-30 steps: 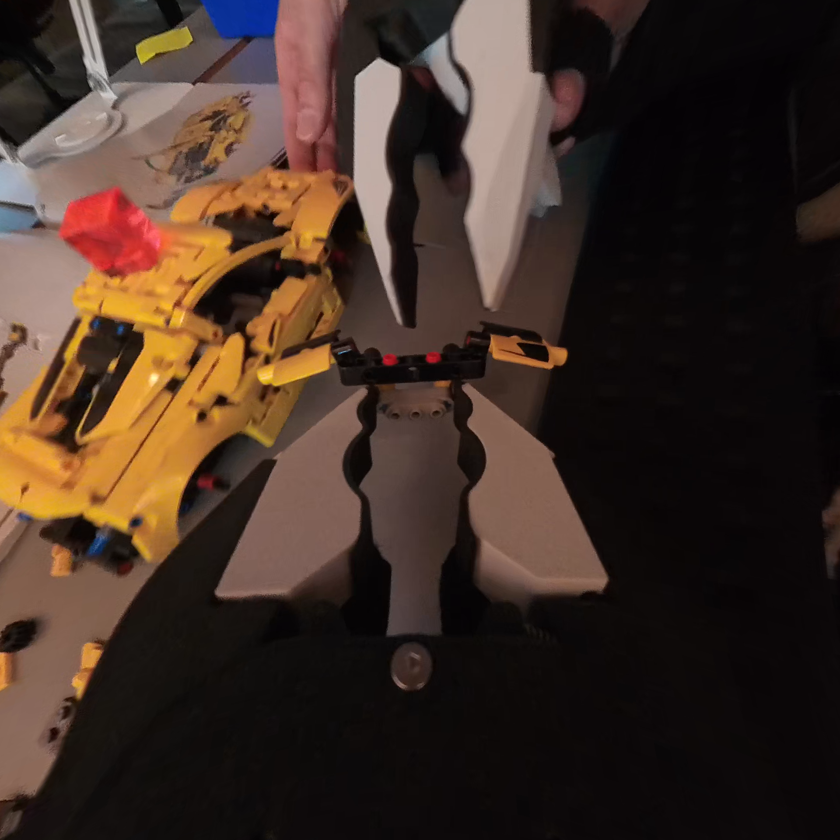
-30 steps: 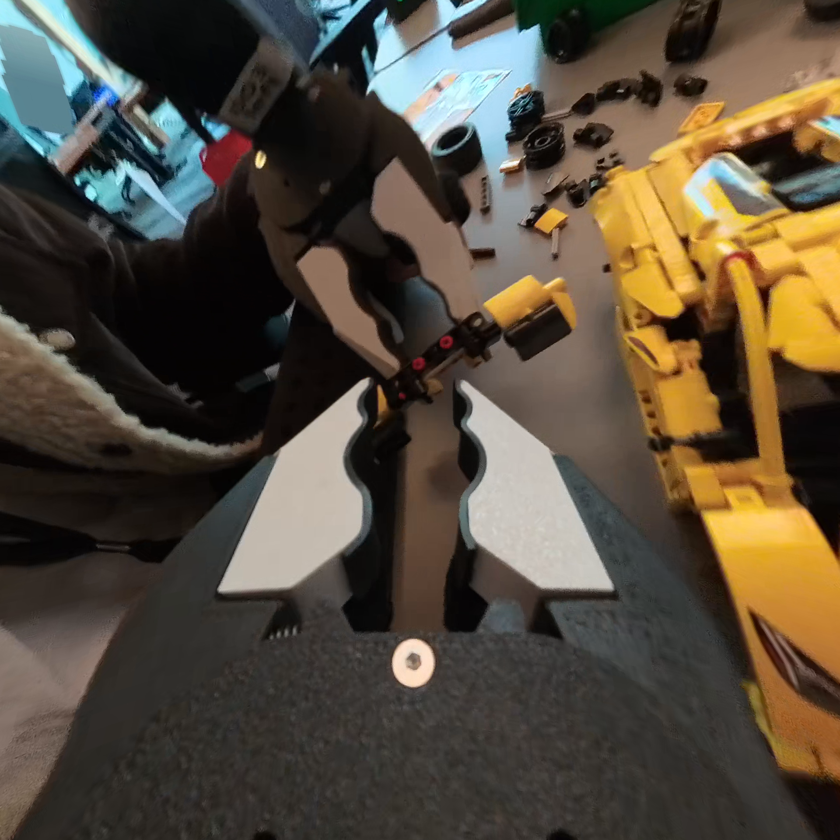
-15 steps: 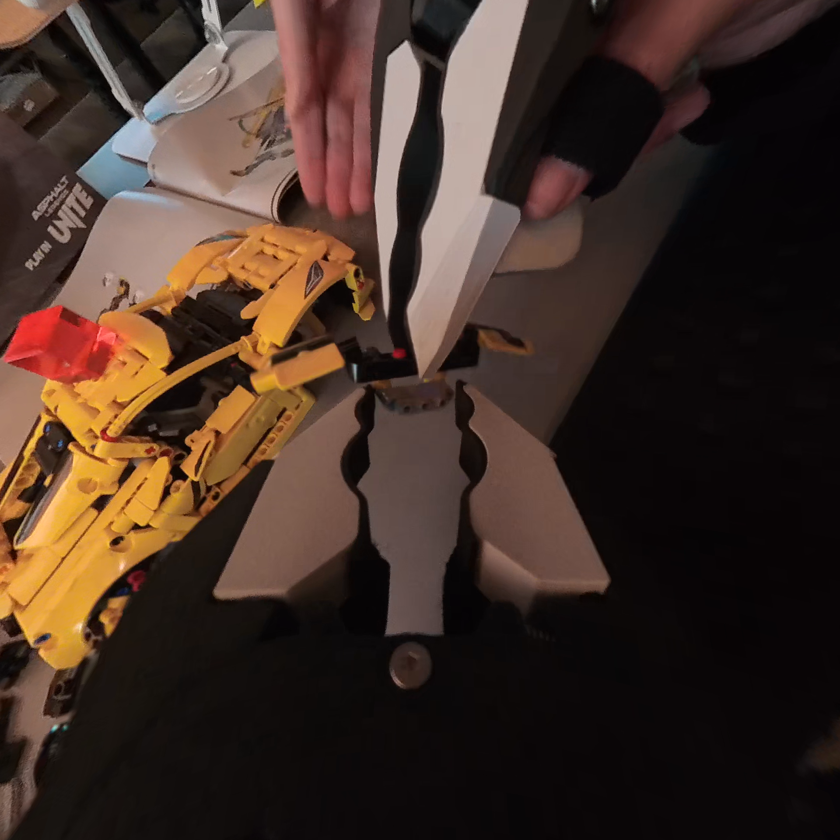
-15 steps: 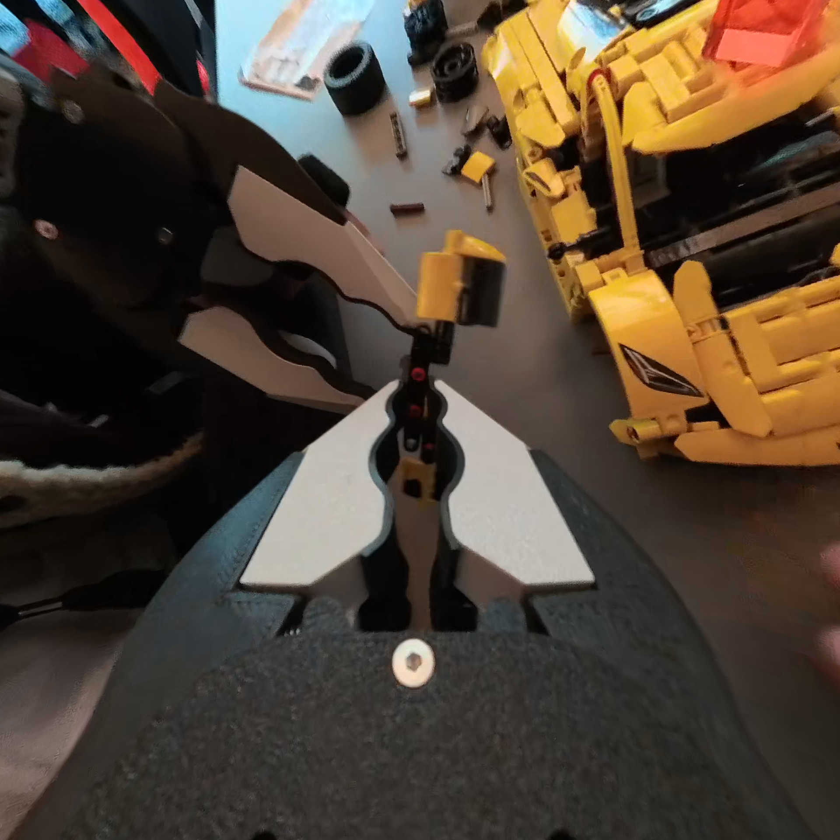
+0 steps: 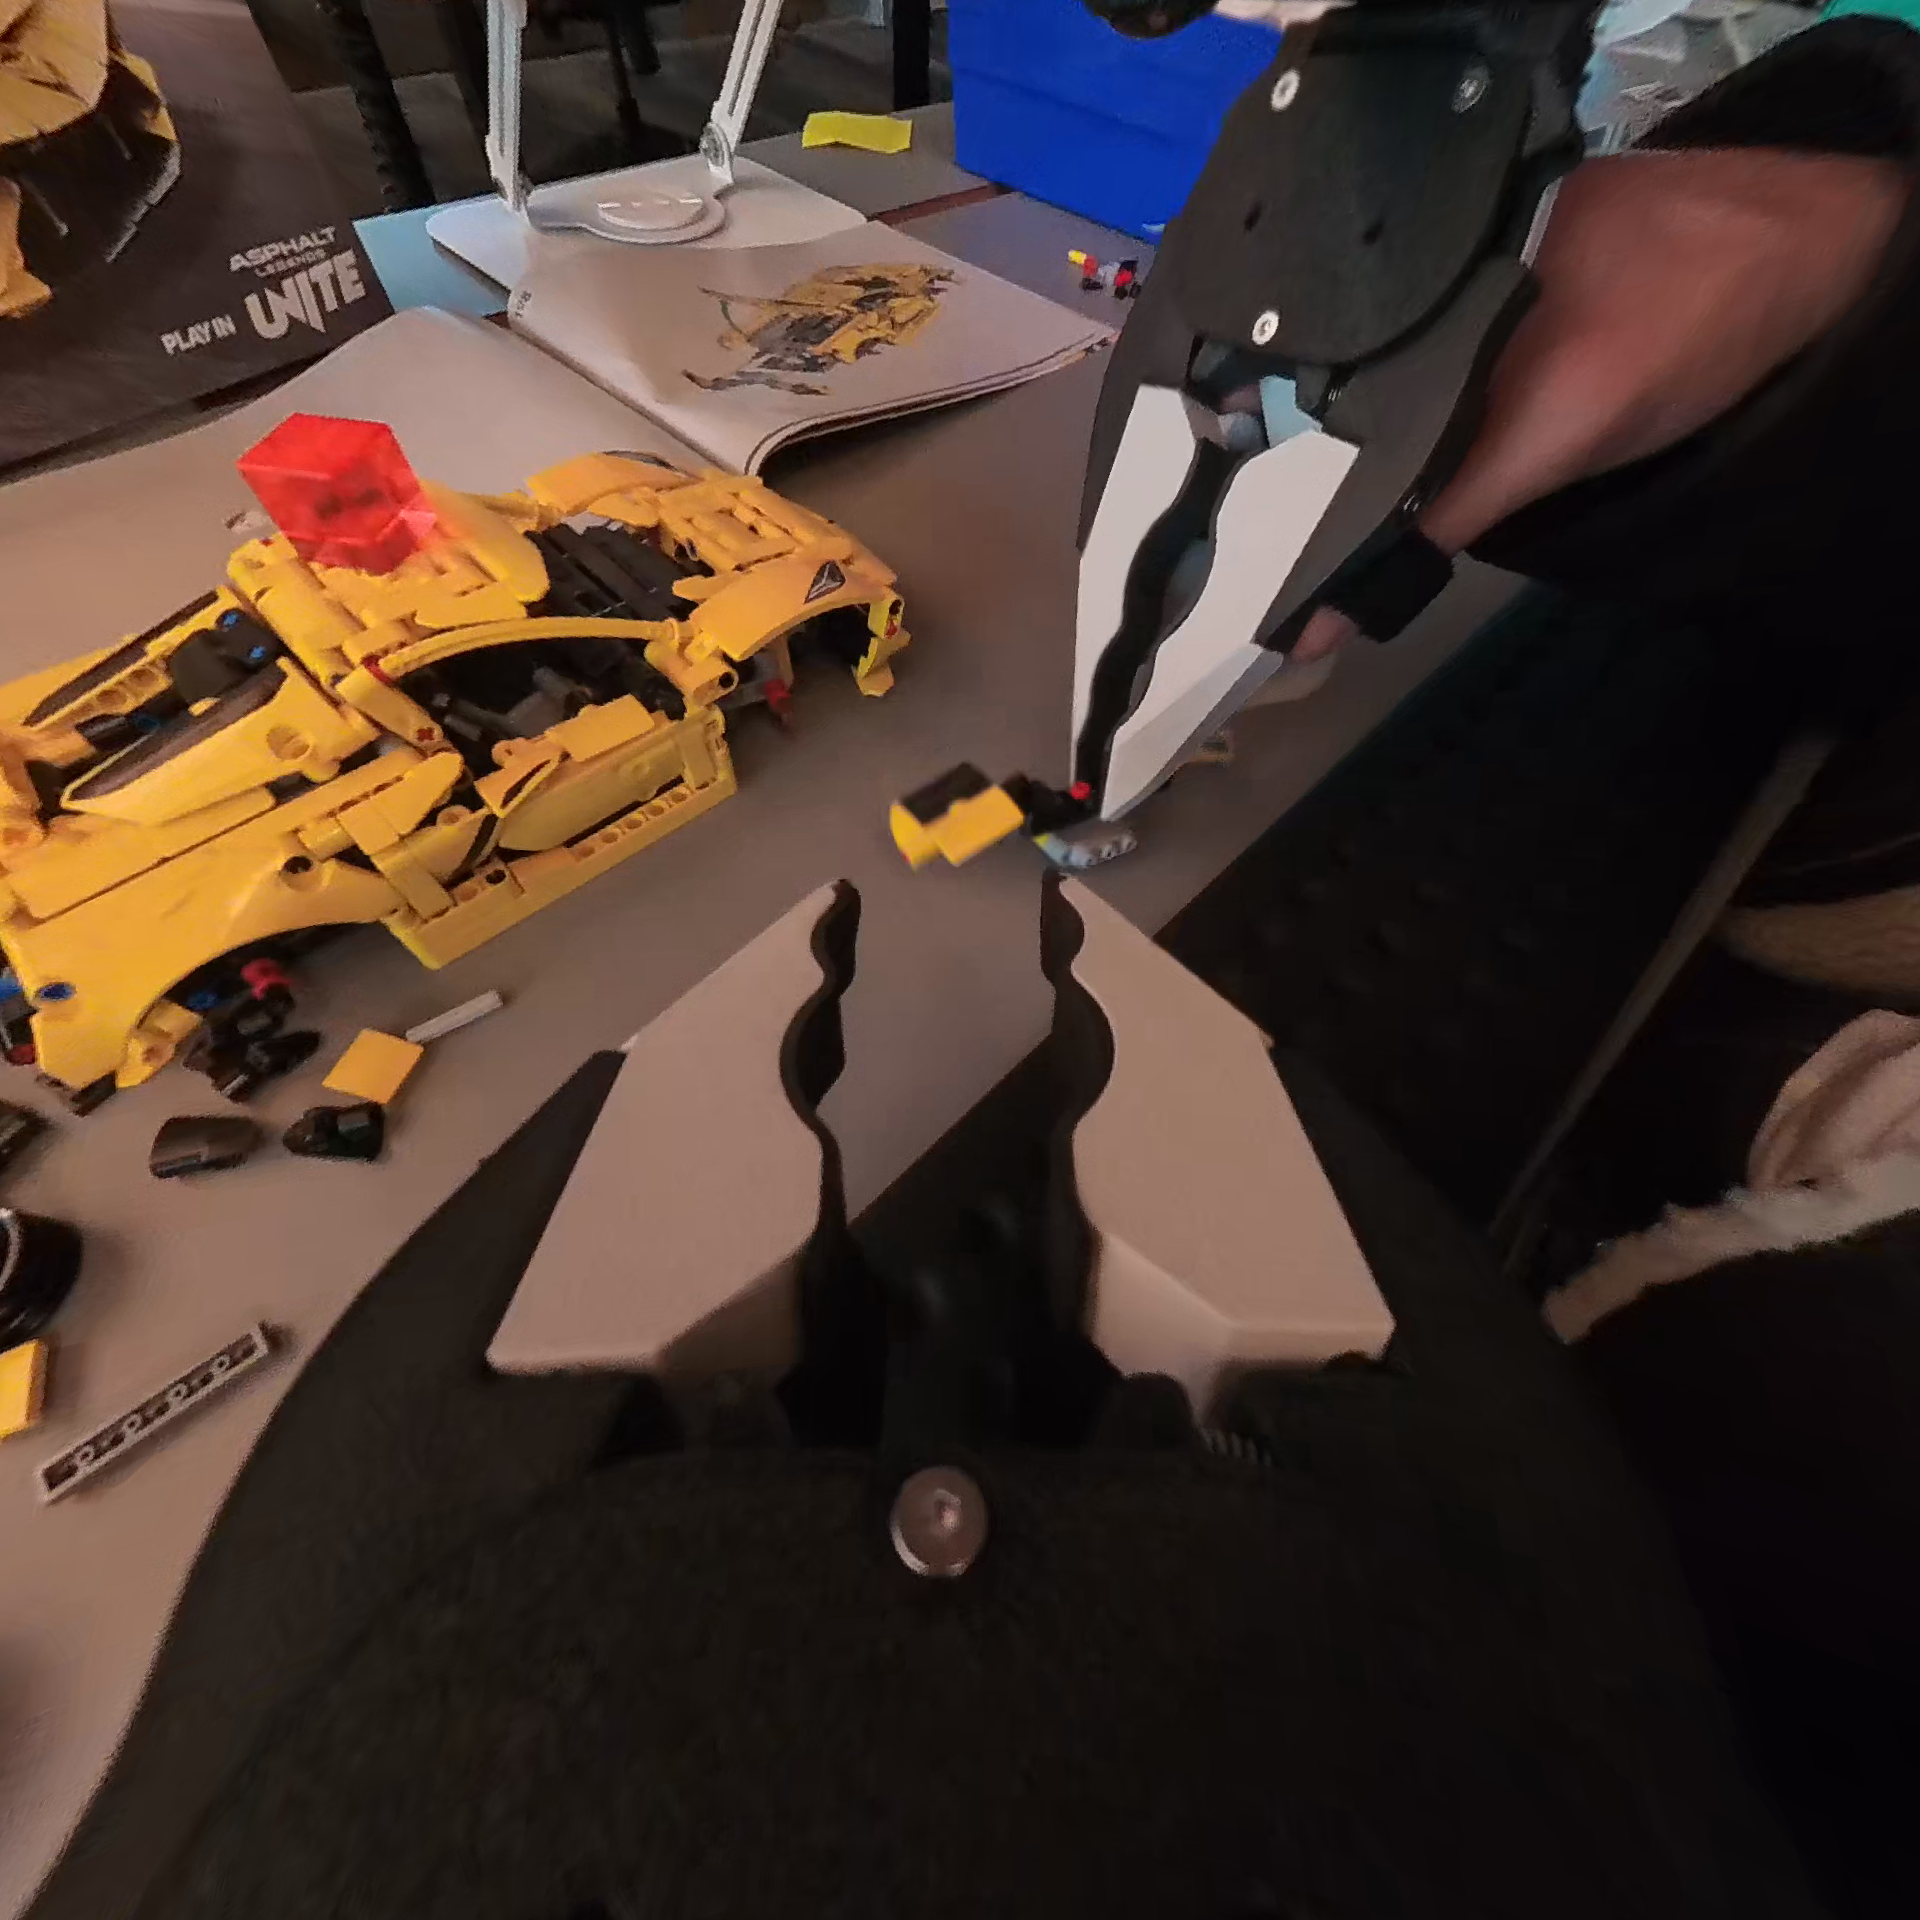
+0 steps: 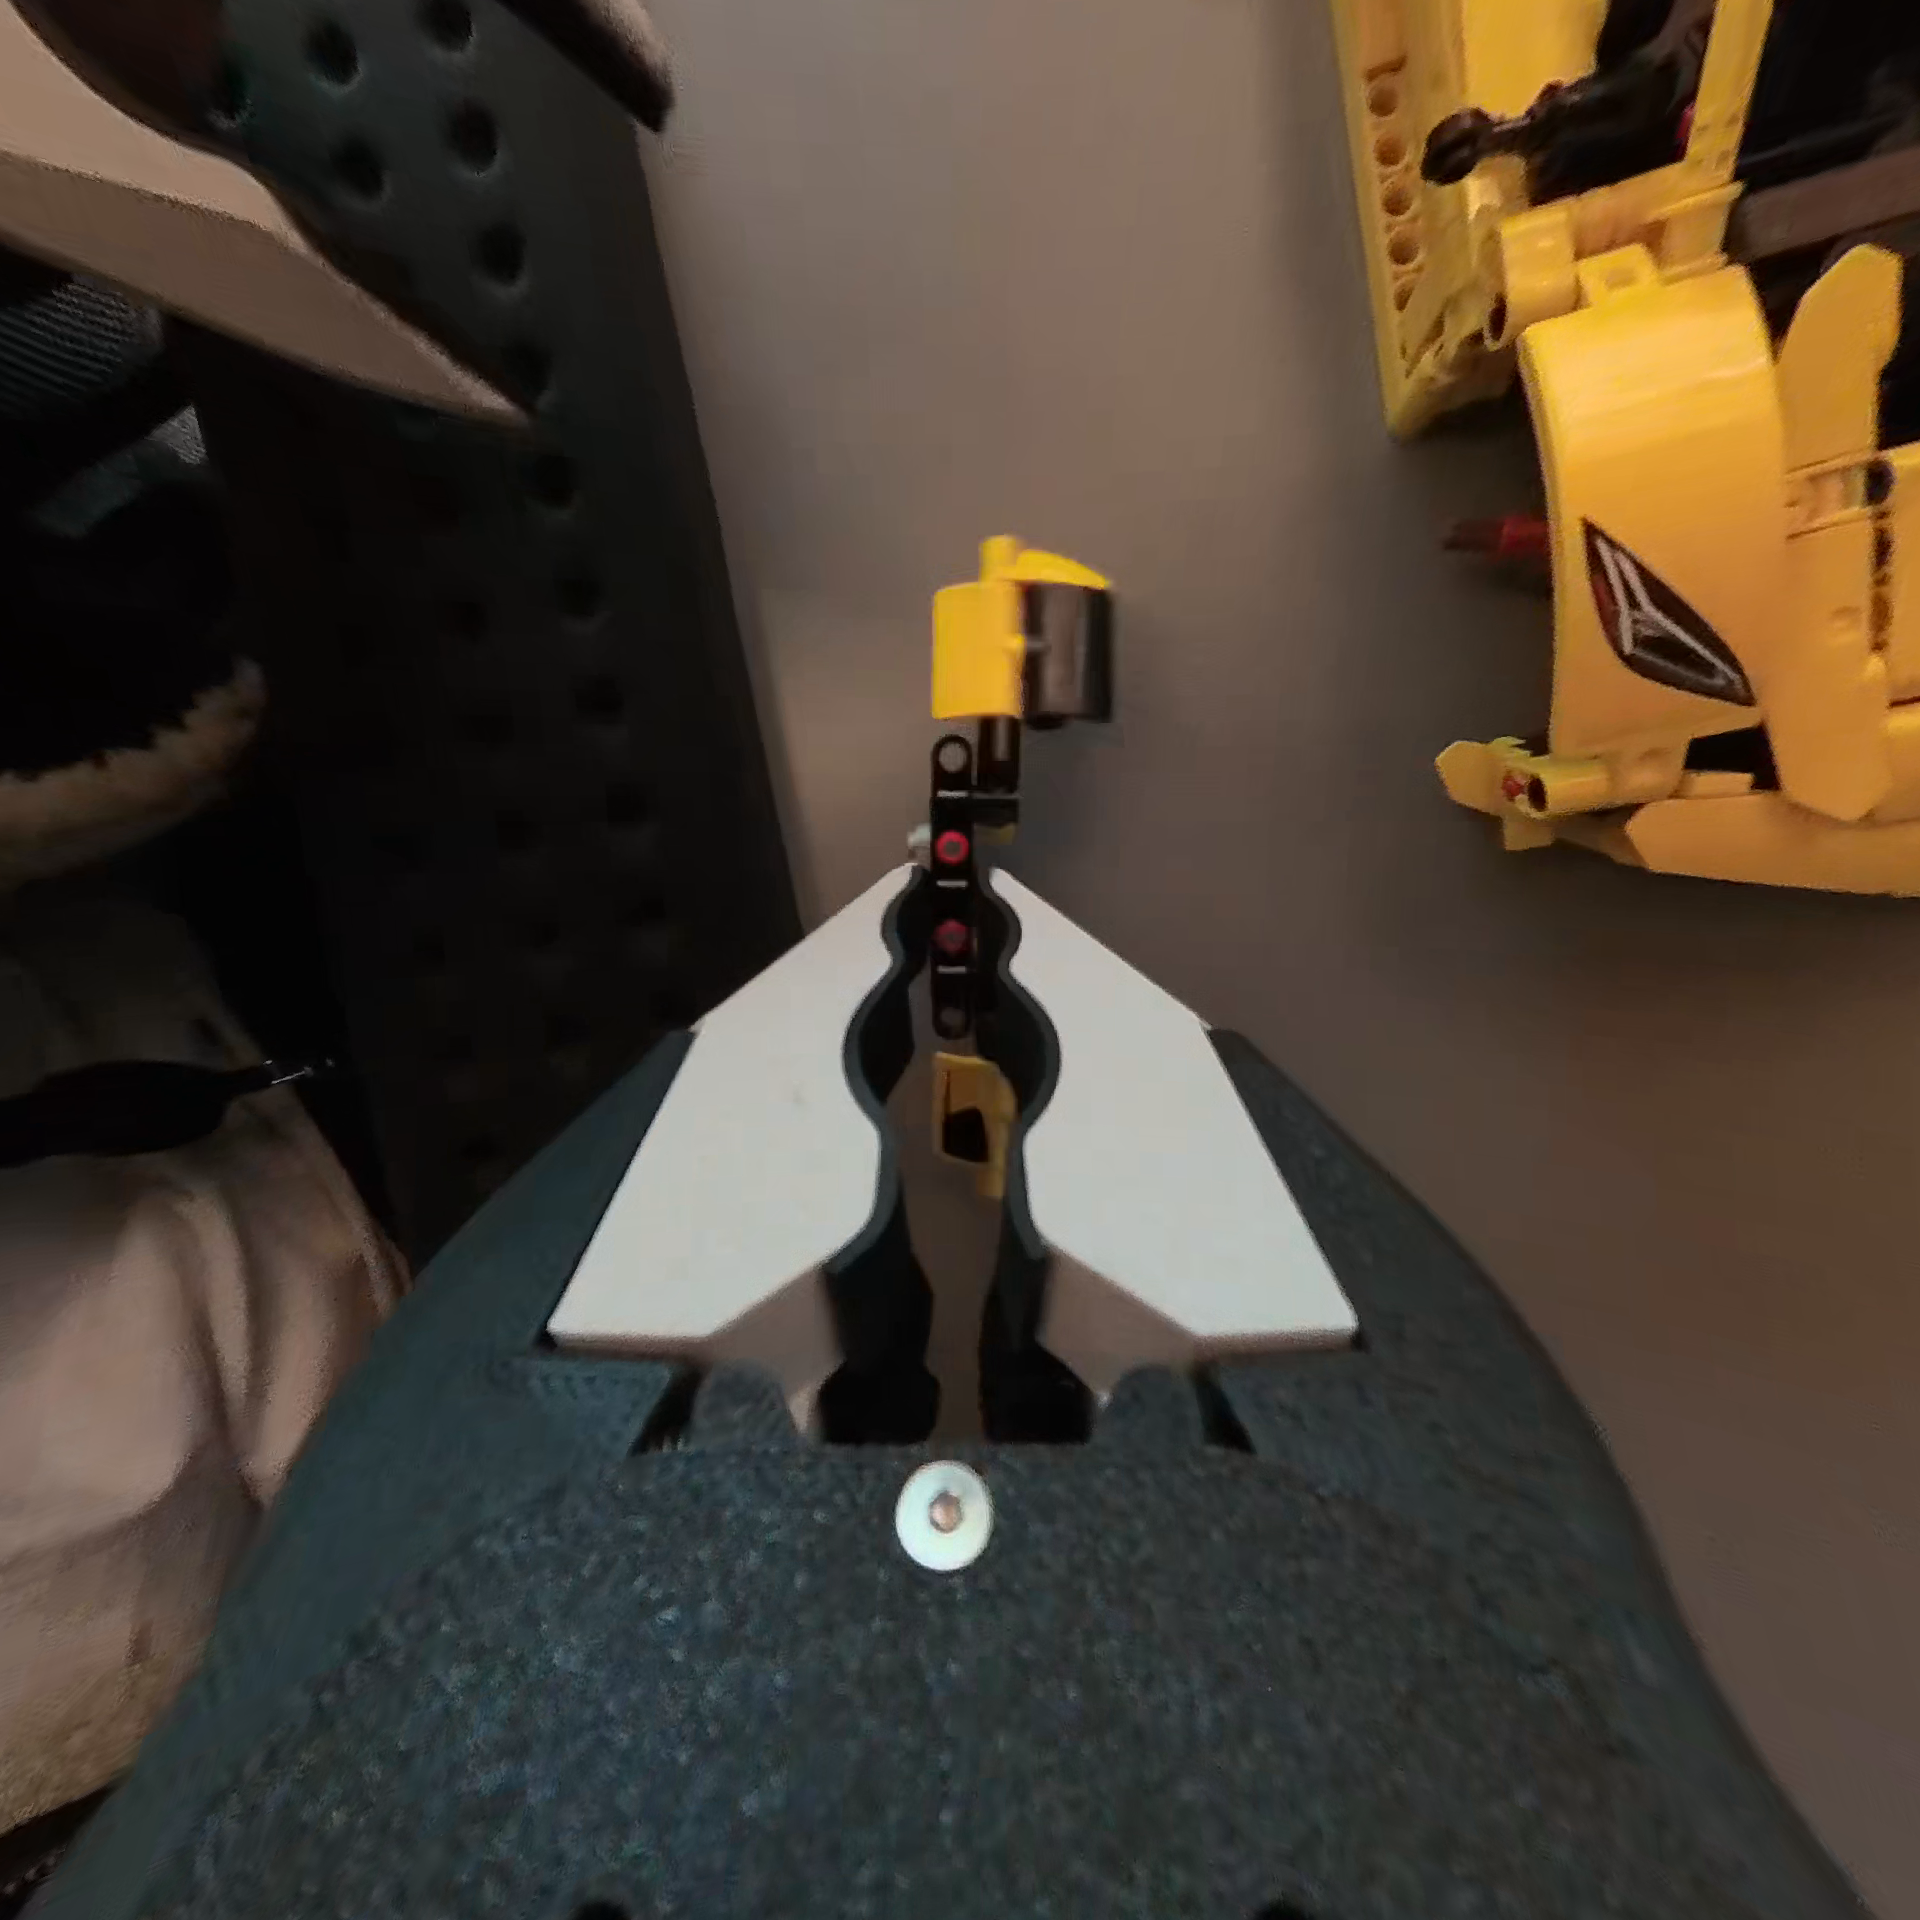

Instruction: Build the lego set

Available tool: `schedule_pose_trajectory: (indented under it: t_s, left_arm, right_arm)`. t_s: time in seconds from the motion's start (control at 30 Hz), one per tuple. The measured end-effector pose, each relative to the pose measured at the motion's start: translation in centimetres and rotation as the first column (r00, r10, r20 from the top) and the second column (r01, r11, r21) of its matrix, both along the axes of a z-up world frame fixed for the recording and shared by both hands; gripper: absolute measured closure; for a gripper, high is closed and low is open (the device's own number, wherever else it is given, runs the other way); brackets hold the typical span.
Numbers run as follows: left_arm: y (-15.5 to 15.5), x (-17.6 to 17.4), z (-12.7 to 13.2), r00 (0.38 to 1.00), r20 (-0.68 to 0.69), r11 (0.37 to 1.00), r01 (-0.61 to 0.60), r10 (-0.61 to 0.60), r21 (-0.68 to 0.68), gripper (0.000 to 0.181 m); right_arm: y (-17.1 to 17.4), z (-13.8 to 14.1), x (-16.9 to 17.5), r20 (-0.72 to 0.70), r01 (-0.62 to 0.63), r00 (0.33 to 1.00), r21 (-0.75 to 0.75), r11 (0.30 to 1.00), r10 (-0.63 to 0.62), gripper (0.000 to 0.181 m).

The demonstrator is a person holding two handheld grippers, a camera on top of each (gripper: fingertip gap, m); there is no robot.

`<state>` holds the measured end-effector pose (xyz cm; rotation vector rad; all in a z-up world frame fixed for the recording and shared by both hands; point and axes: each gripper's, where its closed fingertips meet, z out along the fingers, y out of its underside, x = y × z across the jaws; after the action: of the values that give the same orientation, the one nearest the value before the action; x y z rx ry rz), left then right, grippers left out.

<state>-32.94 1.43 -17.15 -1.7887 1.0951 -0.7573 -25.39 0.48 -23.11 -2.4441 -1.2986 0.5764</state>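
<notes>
A yellow lego car [image 5: 395, 727] with a red clear block [image 5: 332, 488] on its roof stands on the grey table [image 5: 987, 540]; its rear corner shows in the right wrist view [image 6: 1662, 520]. My right gripper [image 6: 951, 883] is shut on a small black-and-yellow sub-assembly [image 6: 1013, 644], a black beam with red pins and a yellow end piece. In the left wrist view that gripper [image 5: 1091, 805] points down, holding the sub-assembly [image 5: 961, 816] just above the table. My left gripper [image 5: 951, 899] is open and empty, just short of the sub-assembly.
Loose black and yellow parts [image 5: 260, 1081] and a grey beam [image 5: 156, 1408] lie left of my left gripper. An open instruction booklet [image 5: 810, 332], a white stand [image 5: 613, 208] and a blue bin [image 5: 1091, 114] sit at the back. The table edge runs on the right. Left tips to right tips: about 10 cm.
My left gripper has let go of the sub-assembly, opened and drawn back. My right gripper has closed on it and now carries it alone, low over the table beside the car.
</notes>
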Motion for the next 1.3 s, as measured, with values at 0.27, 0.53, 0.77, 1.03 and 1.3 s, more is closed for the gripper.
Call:
schedule_pose_trajectory:
  t_s: [0.27, 0.53, 0.77, 1.03, 1.3]
  left_arm:
    - [0.1, -0.6, 0.0, 1.000, 0.016, 1.000, -0.016, 0.016, -0.007, 0.146]
    - [2.1, -10.7, 0.2, 0.964, 0.038, 0.964, -0.262, 0.264, -0.048, 0.145]
    - [8.3, -32.9, -5.5, 0.596, -0.288, 0.600, -0.796, 0.749, -0.086, 0.095]
    - [10.7, -33.9, -7.4, 0.511, -0.320, 0.507, -0.856, 0.798, -0.102, 0.098]
    - [10.2, -34.0, -7.2, 0.479, -0.278, 0.476, -0.875, 0.833, -0.082, 0.120]
  right_arm:
    - [0.1, -0.1, -0.2, -0.055, 0.025, 0.998, -0.020, 0.999, -0.026, 0.175]
    - [1.0, 1.1, -0.3, -0.168, 0.046, 0.985, 0.011, 0.999, -0.044, 0.168]
    - [1.3, 1.8, -1.1, -0.323, 0.049, 0.945, -0.011, 0.999, -0.050, 0.166]
    - [2.0, 2.6, -1.1, -0.373, 0.073, 0.926, 0.023, 0.997, -0.059, 0.166]
    - [2.1, 2.6, -1.0, -0.392, 0.077, 0.918, 0.019, 0.997, -0.064, 0.166]
